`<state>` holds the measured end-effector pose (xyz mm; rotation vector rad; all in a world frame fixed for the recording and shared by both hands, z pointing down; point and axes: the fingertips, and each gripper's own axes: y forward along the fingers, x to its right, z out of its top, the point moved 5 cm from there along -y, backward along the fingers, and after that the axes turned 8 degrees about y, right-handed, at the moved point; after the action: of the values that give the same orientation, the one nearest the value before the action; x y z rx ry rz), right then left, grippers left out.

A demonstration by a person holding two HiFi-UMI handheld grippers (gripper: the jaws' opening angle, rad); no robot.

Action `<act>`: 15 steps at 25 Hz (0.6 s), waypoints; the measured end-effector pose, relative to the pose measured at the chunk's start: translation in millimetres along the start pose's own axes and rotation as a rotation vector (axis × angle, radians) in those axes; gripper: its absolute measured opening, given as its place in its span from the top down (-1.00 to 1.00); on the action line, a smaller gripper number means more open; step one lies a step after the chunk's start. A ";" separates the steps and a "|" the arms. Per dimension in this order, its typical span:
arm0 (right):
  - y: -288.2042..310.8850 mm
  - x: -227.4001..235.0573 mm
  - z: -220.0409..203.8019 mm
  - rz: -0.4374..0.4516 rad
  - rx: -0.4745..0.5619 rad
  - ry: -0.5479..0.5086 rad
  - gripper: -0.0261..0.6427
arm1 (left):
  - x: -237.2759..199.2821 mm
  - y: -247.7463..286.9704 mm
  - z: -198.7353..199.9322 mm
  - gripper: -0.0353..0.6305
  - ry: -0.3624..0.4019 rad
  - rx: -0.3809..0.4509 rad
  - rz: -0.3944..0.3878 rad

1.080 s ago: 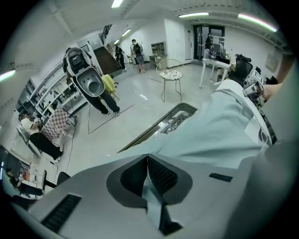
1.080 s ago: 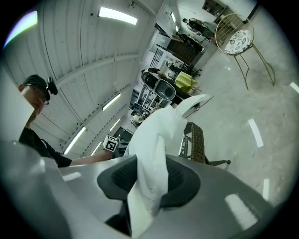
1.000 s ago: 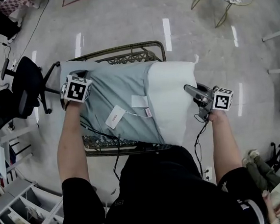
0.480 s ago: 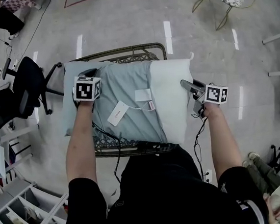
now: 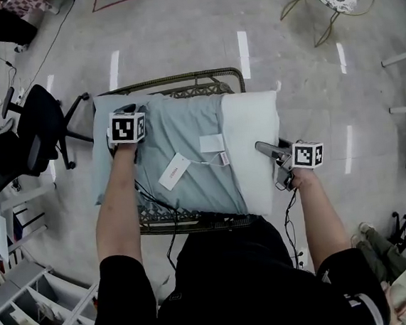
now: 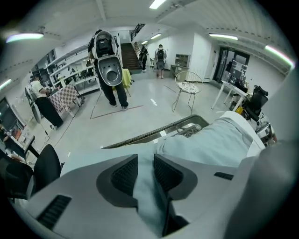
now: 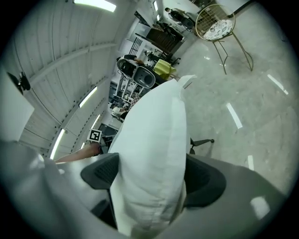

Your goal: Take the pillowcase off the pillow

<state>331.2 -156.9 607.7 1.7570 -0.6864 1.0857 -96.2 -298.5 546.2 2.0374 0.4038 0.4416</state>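
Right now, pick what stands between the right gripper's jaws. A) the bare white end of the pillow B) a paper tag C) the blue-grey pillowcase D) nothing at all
A: in the right gripper view the bare white pillow fills the gap of the right gripper, whose jaws have just been opening. The pillowcase covers only the pillow's other end.

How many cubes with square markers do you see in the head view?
2. The left cube is above the blue-grey pillowcase; the right cube is beside the bare white pillow. None seems hidden.
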 end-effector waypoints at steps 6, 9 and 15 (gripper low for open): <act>-9.8 -3.7 6.9 0.005 0.108 -0.008 0.14 | 8.2 14.4 2.3 0.88 0.248 -0.140 0.032; -15.7 -7.4 16.3 0.029 0.146 -0.006 0.22 | -8.1 8.0 -4.4 0.88 0.331 -0.180 0.089; -15.9 -12.4 31.0 0.042 0.162 -0.037 0.23 | -63.9 -15.6 -29.8 0.88 0.334 -0.213 0.163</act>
<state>350.0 -178.7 584.5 1.9122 -0.6763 1.1677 -167.9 -297.7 537.1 1.7973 0.3735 0.8938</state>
